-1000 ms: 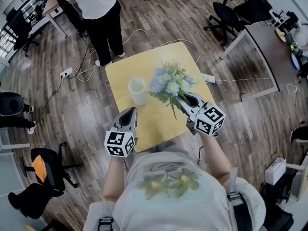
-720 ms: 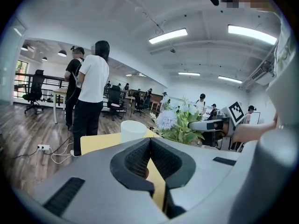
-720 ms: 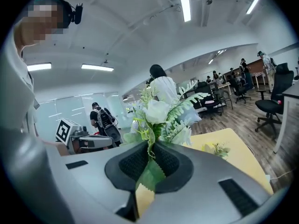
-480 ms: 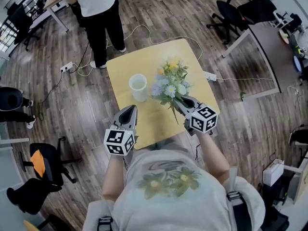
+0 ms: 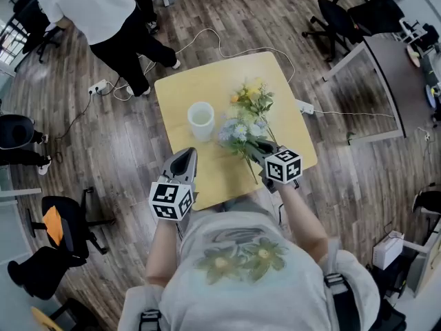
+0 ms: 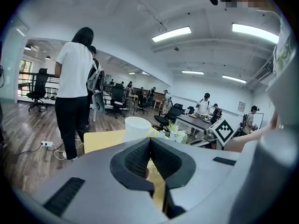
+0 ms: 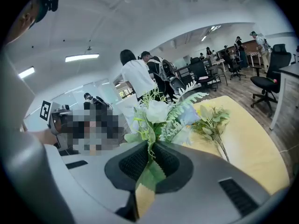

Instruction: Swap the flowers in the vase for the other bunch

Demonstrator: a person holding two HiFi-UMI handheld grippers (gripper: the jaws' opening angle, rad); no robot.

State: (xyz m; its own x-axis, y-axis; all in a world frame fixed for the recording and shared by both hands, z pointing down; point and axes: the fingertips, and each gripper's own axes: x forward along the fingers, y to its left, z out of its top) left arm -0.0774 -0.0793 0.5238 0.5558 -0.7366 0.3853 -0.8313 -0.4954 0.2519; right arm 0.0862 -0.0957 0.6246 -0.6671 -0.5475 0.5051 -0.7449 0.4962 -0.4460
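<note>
A white vase [image 5: 200,121] stands on the yellow table [image 5: 207,85], and nothing shows above its rim. A yellow and green bunch [image 5: 253,98] lies flat on the table to the right of it. My right gripper [image 5: 256,149] is shut on the stems of a blue and white bunch [image 5: 238,133], held low over the table near the front edge. In the right gripper view the stems [image 7: 150,164] run between the closed pads, with a white rose [image 7: 158,111] just ahead. My left gripper [image 5: 180,165] hangs shut at the table's front left with nothing in it. It points at the vase [image 6: 137,128].
A person in a white top [image 5: 96,9] stands beyond the table's far left corner. Cables and a power strip [image 5: 96,87] lie on the wooden floor there. Office chairs [image 5: 344,19] and a grey desk [image 5: 386,67] stand to the right.
My right gripper has sunk toward the table with the blue and white bunch. The left gripper has stayed put. The person behind the table has shifted to the left.
</note>
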